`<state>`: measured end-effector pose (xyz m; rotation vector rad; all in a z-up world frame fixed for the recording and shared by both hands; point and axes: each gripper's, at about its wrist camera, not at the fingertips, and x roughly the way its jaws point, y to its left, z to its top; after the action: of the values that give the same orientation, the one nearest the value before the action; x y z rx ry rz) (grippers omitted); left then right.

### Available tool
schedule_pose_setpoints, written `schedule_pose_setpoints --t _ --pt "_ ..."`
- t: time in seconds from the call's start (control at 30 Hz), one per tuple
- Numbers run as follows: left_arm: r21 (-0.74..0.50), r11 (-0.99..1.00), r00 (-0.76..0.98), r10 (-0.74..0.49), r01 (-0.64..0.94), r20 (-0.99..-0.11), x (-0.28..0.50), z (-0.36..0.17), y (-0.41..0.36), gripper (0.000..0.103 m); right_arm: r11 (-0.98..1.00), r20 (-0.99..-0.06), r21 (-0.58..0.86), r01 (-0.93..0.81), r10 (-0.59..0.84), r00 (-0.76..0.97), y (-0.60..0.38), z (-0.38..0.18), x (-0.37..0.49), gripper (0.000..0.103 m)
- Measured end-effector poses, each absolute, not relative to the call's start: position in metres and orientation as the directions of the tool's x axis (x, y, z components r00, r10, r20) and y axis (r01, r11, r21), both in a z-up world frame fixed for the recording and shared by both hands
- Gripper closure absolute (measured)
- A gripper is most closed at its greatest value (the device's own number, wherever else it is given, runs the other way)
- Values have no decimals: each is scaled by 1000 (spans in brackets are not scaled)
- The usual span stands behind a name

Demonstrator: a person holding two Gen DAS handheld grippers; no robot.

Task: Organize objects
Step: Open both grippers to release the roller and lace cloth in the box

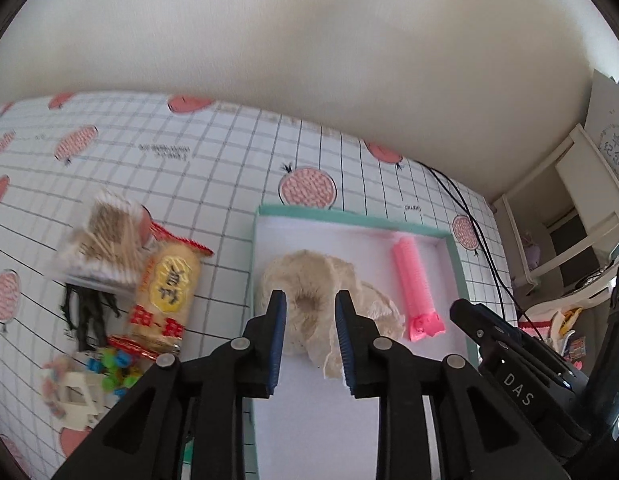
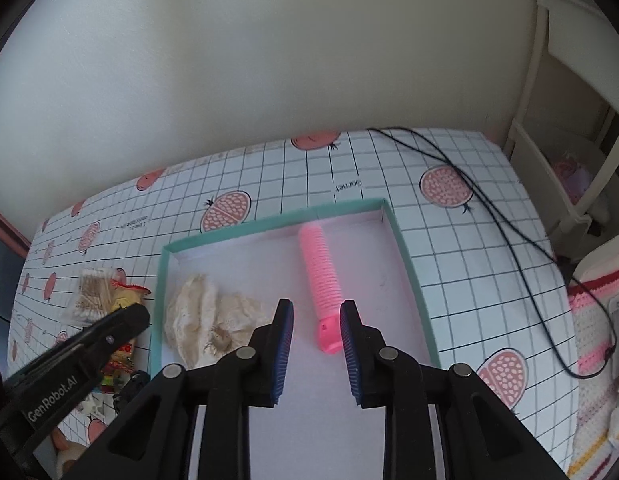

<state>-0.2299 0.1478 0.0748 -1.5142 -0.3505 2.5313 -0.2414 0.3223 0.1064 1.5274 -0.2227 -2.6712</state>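
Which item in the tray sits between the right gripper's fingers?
The pink hair roller: its clip end lies in line between the open right gripper fingers. The cream lace scrunchie, the tray's only other item, lies off to the left.

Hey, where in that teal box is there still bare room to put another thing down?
The teal box has bare floor between the cream lace scrunchie and the pink hair roller, along the far wall behind the scrunchie, and right of the roller. Left of the box it is crowded: cotton swabs, snack pack.
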Motion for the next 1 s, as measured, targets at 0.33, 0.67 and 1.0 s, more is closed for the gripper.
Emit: schedule_pose_setpoints --t 0.33,0.67,1.0 --pt "-238 -971 -485 197 24 -852 -226 82 134 53 -992 -865 122 -2 -106 -490 320 99 -236 50" --pt "-206 -973 -490 131 101 -862 -227 80 113 31 -993 -866 119 20 -113 -486 318 100 -231 25" --pt "-187 -972 -522 87 142 -849 -217 91 95 8 -991 -854 126 35 -126 -506 313 112 -222 2"
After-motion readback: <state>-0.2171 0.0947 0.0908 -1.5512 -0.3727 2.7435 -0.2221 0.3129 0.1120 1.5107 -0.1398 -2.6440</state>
